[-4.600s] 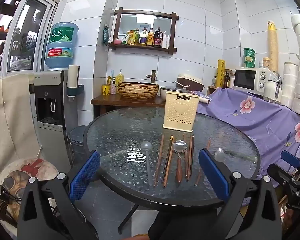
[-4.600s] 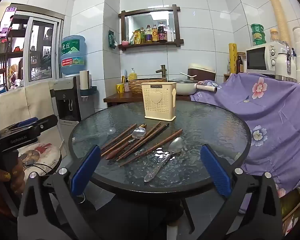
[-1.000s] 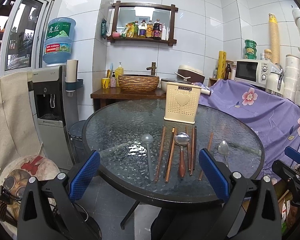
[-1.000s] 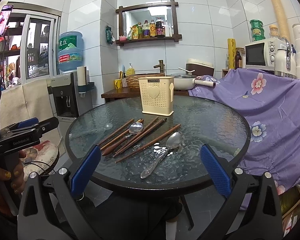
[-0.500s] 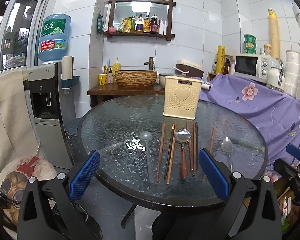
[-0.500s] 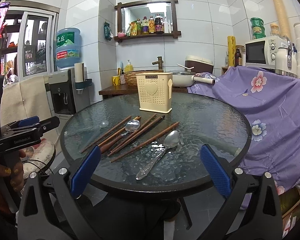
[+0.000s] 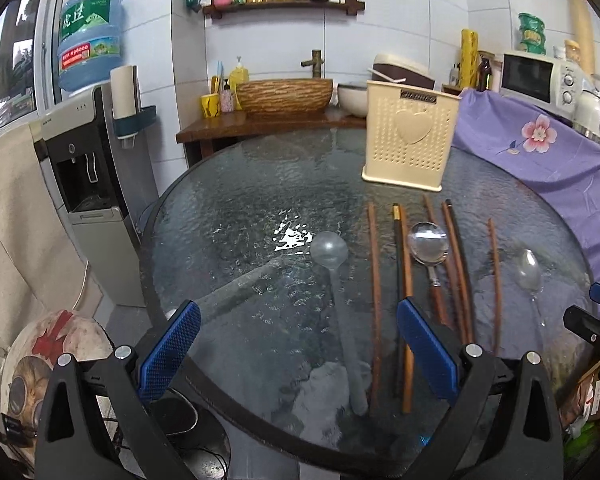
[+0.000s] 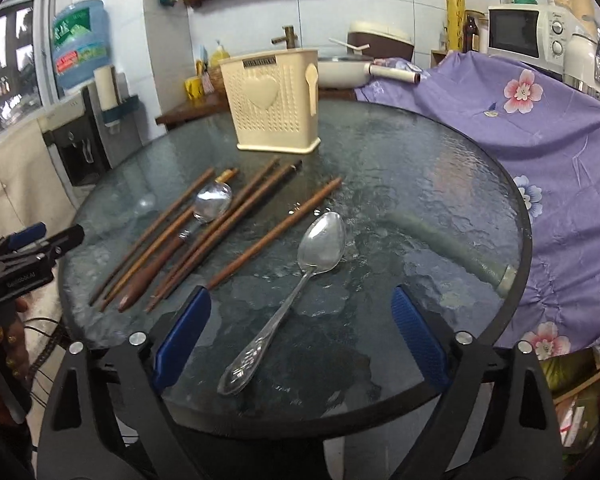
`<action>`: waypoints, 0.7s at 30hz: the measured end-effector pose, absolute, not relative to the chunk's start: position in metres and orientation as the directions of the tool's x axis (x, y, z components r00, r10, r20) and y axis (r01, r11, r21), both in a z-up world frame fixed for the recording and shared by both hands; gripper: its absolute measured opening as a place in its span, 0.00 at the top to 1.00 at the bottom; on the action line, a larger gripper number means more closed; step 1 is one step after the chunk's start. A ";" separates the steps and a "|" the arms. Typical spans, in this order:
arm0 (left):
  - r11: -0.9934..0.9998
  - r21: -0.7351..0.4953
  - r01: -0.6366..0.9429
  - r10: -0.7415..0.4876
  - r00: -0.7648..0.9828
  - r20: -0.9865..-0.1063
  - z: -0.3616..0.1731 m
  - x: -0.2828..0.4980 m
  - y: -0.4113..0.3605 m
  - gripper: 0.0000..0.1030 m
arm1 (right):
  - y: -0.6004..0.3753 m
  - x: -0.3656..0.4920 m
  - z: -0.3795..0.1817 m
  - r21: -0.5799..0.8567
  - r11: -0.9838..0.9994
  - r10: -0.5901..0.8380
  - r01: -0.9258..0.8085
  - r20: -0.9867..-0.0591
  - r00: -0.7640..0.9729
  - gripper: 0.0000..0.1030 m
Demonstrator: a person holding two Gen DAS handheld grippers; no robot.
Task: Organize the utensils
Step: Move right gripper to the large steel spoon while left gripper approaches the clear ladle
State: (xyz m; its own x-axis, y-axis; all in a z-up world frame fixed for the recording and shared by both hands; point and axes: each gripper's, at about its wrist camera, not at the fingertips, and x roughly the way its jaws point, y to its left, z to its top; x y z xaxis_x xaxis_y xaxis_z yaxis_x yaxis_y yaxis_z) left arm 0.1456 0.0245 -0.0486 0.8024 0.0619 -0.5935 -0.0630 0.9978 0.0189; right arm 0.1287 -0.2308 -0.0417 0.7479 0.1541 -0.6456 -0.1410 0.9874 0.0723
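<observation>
On the round glass table (image 7: pixel 236 208) lie several brown chopsticks (image 7: pixel 374 280), a clear plastic spoon (image 7: pixel 330 254), a wooden-handled spoon (image 7: pixel 428 244) and a metal spoon (image 8: pixel 322 244). A cream utensil holder (image 7: pixel 410 148) stands upright behind them. My left gripper (image 7: pixel 298 350) is open low over the near edge, and the clear spoon's handle runs between its fingers untouched. Above the metal spoon's handle hovers my right gripper (image 8: pixel 300 336). Its jaws are closing, the pads still clear of the handle. The left gripper (image 8: pixel 24 256) also shows at the right wrist view's left edge.
A purple flowered cloth (image 8: pixel 540 128) covers furniture to the table's right, with a microwave (image 8: pixel 520 32) behind. A water dispenser (image 7: pixel 88 168) stands at left. A wooden counter (image 7: pixel 260 124) with a woven basin is beyond the table. A hand (image 8: pixel 4 336) holds the left gripper.
Both grippers have moved in toward the table and tipped downward, so the utensils now lie close under them. The right gripper's pads stand slightly narrower than before.
</observation>
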 end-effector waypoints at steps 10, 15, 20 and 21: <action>0.997 0.057 -0.047 0.073 0.765 -0.640 -0.055 0.184 0.026 0.09 | -0.221 0.181 -0.061 0.049 0.996 0.085 -0.073 -0.761 0.643 0.34; 0.998 0.054 -0.037 0.064 0.754 -0.654 -0.057 0.196 0.029 0.09 | -0.218 0.199 -0.068 0.045 0.998 0.062 -0.043 -0.792 0.607 0.41; 0.999 0.022 -0.024 0.033 0.724 -0.689 -0.064 0.208 0.033 0.12 | -0.219 0.208 -0.068 0.044 0.999 0.051 -0.025 -0.797 0.602 0.43; 1.000 0.019 -0.021 0.028 0.718 -0.696 -0.066 0.211 0.032 0.13 | -0.219 0.209 -0.069 0.037 0.999 0.042 -0.020 -0.797 0.603 0.45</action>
